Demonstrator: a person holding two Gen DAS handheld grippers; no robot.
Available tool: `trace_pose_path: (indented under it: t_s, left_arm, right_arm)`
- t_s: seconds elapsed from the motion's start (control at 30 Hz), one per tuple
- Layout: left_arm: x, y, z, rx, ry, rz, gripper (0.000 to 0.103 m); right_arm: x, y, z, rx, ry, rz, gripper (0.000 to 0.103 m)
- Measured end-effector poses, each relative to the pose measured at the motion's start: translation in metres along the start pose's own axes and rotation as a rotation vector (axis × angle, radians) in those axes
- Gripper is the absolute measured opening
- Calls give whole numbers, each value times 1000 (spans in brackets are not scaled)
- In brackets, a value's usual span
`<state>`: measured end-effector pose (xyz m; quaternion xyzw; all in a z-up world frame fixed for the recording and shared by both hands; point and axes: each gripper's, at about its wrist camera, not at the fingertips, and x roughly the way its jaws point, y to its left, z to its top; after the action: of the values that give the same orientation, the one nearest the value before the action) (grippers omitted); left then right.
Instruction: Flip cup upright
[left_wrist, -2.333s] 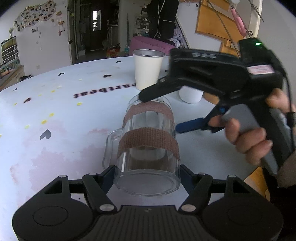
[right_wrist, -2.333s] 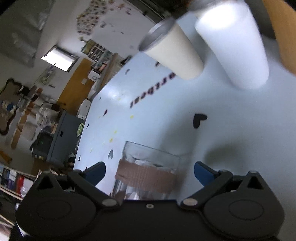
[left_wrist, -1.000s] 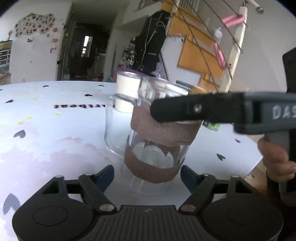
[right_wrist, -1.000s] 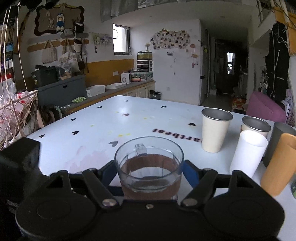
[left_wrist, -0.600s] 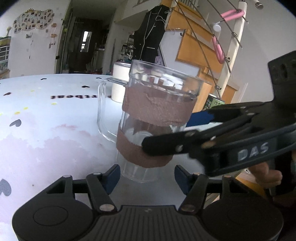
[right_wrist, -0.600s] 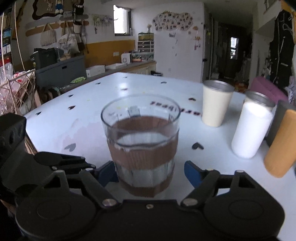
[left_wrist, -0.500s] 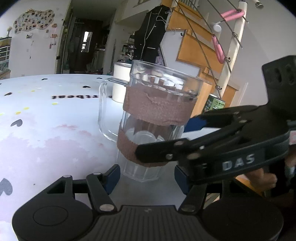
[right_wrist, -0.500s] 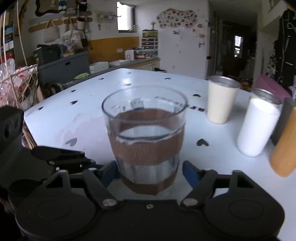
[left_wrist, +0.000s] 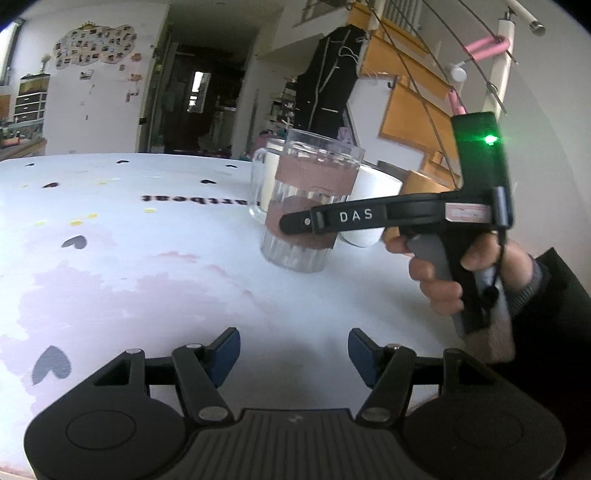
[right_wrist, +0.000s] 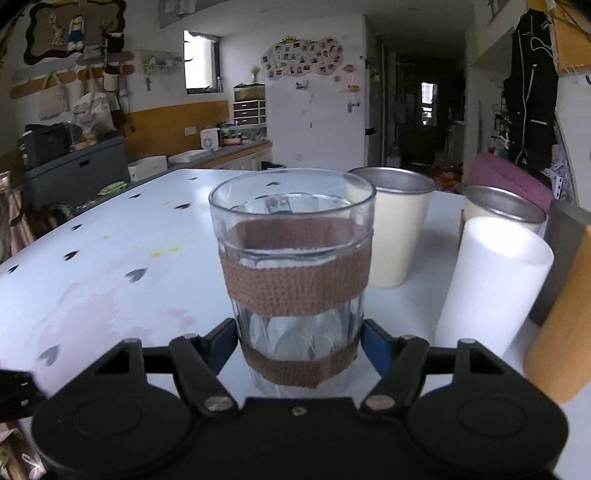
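Glass cup (right_wrist: 295, 288) stands upright, right tongs (right_wrist: 297, 341) seemingly gripping it

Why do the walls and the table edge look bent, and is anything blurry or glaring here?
Left wrist view: fisheye lens bows the stair rails and darkens the corners; a green light glares on the right tool. Right wrist view: the glass mug is sharp, the white cup has a washed-out bright top.
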<state>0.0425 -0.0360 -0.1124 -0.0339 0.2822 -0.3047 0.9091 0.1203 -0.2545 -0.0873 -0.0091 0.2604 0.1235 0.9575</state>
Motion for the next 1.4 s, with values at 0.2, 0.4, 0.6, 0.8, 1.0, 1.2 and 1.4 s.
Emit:
trace_pose_path:
  t_s: [0.2,0.4,0.6,0.8,1.0,1.2,1.4]
  left_arm:
    - [-3,2,1,-13,-12,16,65]
    - [-7,6,-2,-14,-15,17,65]
    - [-6,4,2,-5,-21,13,64]
    - [-6,3,13,-13,-28,42,64]
    - [-16,-1,37,-25,-61,106,65]
    - [-28,-9,63,-16,-110,149,66]
    - [-36,-26,82,9,-135,198,72]
  right_arm:
    - [13,-19,8,-17,-2,23,74]
    - [16,-32,13,-27,6,34,74]
    - [14,-40,14,-27,11,32,74]
    - [5,-38,14,-18,18,13,82]
    - [-42,-33,17,24,-60,10,84]
    - [-96,-30,20,57,-143,-26,85]
    - [-140,-38,18,100,-198,-93,87]
